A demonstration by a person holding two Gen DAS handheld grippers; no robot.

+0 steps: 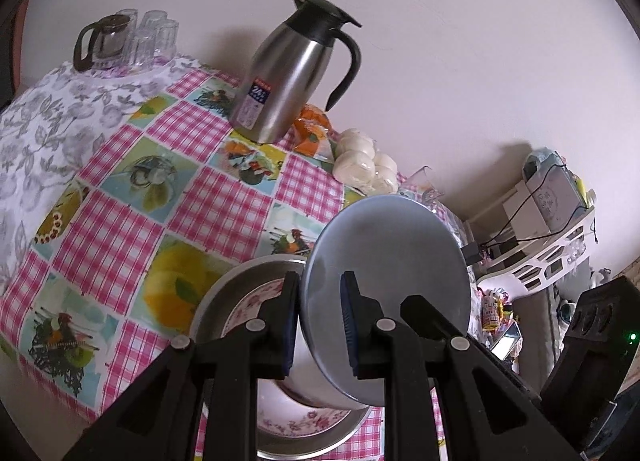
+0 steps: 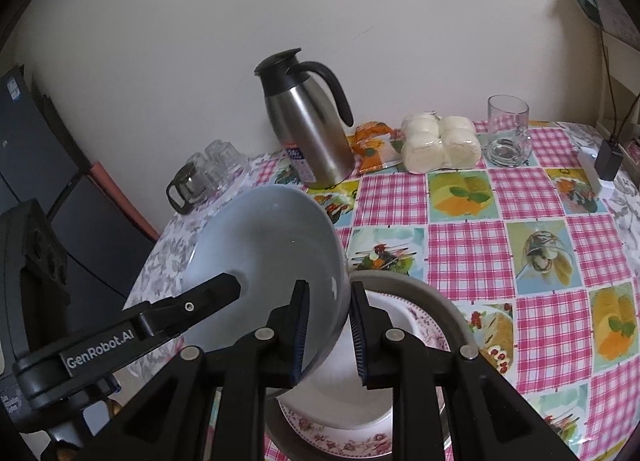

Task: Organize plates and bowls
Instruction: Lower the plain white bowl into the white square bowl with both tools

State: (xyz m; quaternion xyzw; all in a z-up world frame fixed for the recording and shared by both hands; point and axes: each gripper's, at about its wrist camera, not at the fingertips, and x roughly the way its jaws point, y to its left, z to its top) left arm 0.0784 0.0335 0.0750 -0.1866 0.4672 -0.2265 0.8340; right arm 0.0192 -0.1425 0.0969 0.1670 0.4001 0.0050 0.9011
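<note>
While the grey bowl (image 2: 264, 245) tilts above the floral plate (image 1: 276, 427), both grippers pinch its rim: left gripper (image 1: 320, 325) and right gripper (image 2: 329, 335), jaws narrowed onto it. The plate lies in a metal basin (image 2: 440, 301) on the checked tablecloth (image 2: 520, 221), largely hidden by bowl and fingers.

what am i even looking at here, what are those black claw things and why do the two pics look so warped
The black claws are two handheld grippers, one in each of a person's hands. Each carries a fisheye camera looking along its fingers, hence the warping. One picture comes from the left gripper, the other from the right gripper. Both pinch the rim of a tilted grey bowl above a floral plate in a metal basin. A checked tablecloth holds a steel thermos jug, wrapped buns and a glass mug.
</note>
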